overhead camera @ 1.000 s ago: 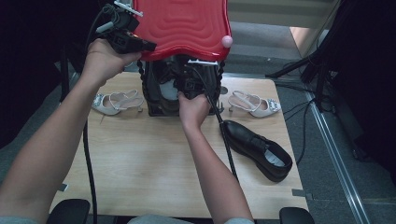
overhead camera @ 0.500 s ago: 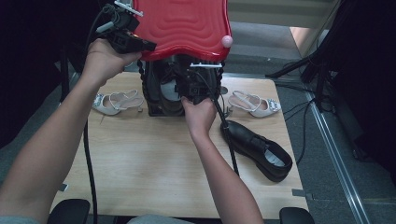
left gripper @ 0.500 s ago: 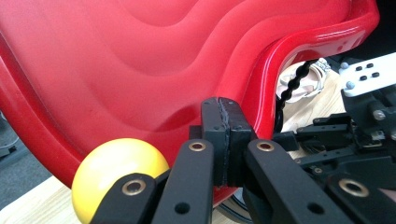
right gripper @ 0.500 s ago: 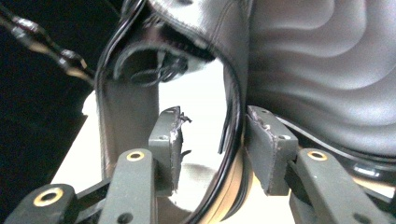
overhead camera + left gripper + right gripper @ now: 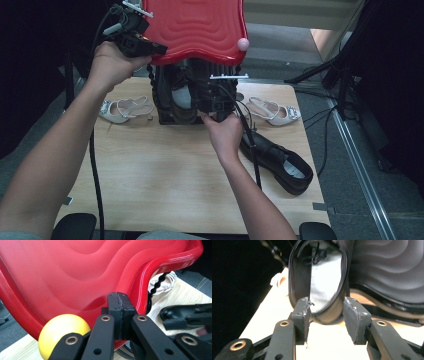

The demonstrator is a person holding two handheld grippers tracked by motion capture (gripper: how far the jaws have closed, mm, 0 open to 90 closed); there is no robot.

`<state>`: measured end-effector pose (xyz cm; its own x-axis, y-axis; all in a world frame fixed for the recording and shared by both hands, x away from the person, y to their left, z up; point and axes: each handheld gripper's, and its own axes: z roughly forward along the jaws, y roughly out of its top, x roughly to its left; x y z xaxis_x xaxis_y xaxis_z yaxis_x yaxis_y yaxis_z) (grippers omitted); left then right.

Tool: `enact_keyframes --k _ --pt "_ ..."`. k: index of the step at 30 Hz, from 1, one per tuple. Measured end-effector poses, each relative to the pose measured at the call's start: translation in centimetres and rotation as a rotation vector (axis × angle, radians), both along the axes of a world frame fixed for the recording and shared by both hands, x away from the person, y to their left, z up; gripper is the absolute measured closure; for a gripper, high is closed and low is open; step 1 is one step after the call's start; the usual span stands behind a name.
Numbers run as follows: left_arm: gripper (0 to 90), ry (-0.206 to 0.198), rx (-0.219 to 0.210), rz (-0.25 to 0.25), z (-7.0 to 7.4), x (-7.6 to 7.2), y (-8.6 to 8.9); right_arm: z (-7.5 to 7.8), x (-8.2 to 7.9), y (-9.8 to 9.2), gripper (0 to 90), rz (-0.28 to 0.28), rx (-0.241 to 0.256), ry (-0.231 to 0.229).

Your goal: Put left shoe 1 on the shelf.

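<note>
The high view looks forward and down from above the person's side, taking in the whole wooden table (image 5: 165,185), with the red lid (image 5: 195,27) at top centre of the frame. The left gripper view sits very close under that same red lid (image 5: 75,272), facing along its surface, with the table at lower right. The right gripper view looks low across the tabletop, close to the black shoe (image 5: 319,282) at upper centre, which the high view shows under the lid (image 5: 181,100).

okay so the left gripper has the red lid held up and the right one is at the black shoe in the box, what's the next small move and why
Probably ease the right gripper slightly forward and close it on the heel rim of the black shoe with the grey lining. Its jaws stand open on either side of that rim, gripping nothing, while the left gripper is clamped on the glossy red wavy plastic lid, holding the box open.
</note>
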<state>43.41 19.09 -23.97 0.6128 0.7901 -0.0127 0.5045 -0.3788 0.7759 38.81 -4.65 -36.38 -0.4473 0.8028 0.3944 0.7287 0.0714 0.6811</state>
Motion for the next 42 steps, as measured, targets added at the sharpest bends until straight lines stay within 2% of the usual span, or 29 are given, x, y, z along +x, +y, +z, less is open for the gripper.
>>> enact_keyframes --k 4,10,14,17,20,23,27,30,32,42 --pt "90.0 0.001 0.0 0.001 0.0 0.0 0.0 -0.8 -1.5 -0.6 61.3 0.027 -0.009 0.003" --pt "90.0 0.001 0.001 0.001 0.0 0.0 0.0 -3.2 -3.0 -0.9 76.7 0.078 -0.037 -0.023" --pt "90.0 0.002 0.002 0.001 0.0 -0.1 0.0 -5.0 -3.0 -0.5 90.0 0.107 -0.024 -0.015" --pt "90.0 0.002 0.002 0.0 0.0 -0.1 0.0 -6.3 -2.7 0.2 90.0 0.12 -0.028 -0.018" --pt "90.0 0.002 0.003 -0.002 0.0 -0.1 0.0 -7.1 -2.2 1.0 90.0 0.109 -0.033 -0.044" --pt "90.0 0.007 0.004 0.0 0.0 -0.1 0.0 -7.2 -1.8 1.5 90.0 0.09 -0.026 -0.07" --pt "90.0 0.009 0.006 0.001 0.1 0.0 0.0 -6.7 -1.4 1.9 90.0 0.097 -0.024 -0.066" --pt "90.0 0.012 0.004 0.004 0.1 0.0 -0.1 -6.2 -1.3 2.3 90.0 0.105 -0.033 -0.067" --pt "90.0 0.012 0.006 0.004 0.1 -0.1 -0.1 -5.9 -1.1 2.8 90.0 0.099 -0.057 -0.075" --pt "90.0 0.008 0.006 0.001 0.1 -0.1 -0.1 -5.0 1.6 5.2 90.0 0.097 -0.052 -0.053"
